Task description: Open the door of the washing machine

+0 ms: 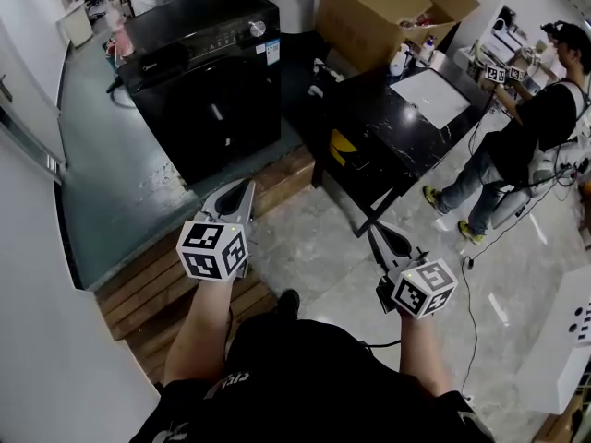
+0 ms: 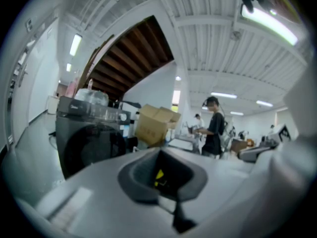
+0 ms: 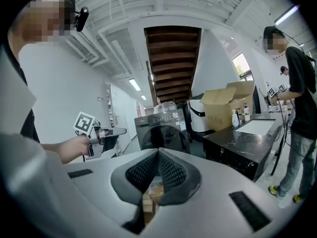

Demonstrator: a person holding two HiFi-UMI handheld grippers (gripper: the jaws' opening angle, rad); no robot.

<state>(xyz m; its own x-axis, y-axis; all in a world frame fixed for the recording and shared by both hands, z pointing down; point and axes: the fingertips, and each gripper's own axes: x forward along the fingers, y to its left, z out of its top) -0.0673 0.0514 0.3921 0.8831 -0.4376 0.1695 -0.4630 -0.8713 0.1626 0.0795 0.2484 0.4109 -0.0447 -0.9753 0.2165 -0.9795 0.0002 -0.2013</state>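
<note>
Sitting well beyond left gripper (image 1: 247, 186), washing machine (image 1: 205, 86)

Ahead of the left gripper (image 1: 238, 197) the way to the washing machine (image 1: 205, 86) is open, over a wooden step (image 1: 148, 289) and bare grey floor (image 1: 106, 178). A white wall (image 1: 37, 275) closes its left side. Ahead of the right gripper (image 1: 380, 236) a black table (image 1: 388, 146) and cardboard box (image 1: 388, 7) block; the tiled floor (image 1: 526, 275) to its right is free up to a person (image 1: 526, 137)
</note>
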